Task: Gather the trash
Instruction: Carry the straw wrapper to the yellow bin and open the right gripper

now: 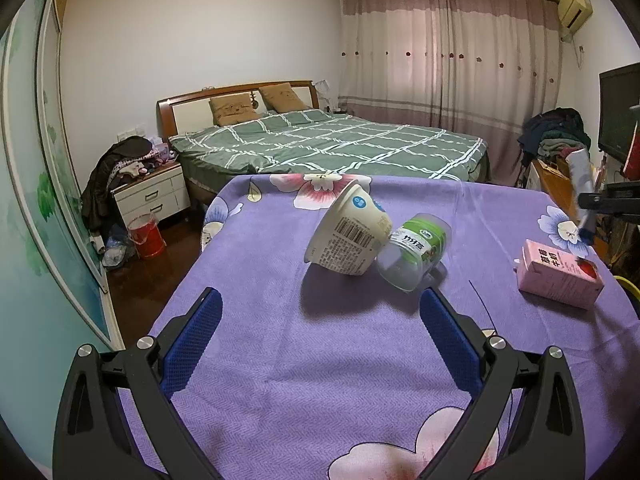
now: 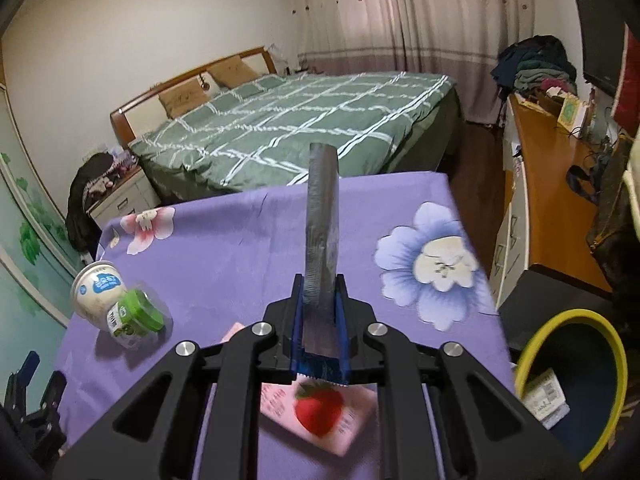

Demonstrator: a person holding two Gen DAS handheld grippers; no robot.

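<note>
The pink carton point(image 2: 320, 412) is largely hidden behind the right gripper point(image 2: 320, 308) at the lower centre of the right wrist view, and its strawberry print is blurred. The bin point(image 2: 600, 344) is cut off by the lower right edge; the label on the packet inside cannot be read. In the left wrist view, the right gripper point(image 1: 592, 204) is cut off at the right edge, and the wrapper point(image 1: 582, 184) it holds is only partly seen. Print on the paper cup point(image 1: 348, 236) is too small to read.
</note>
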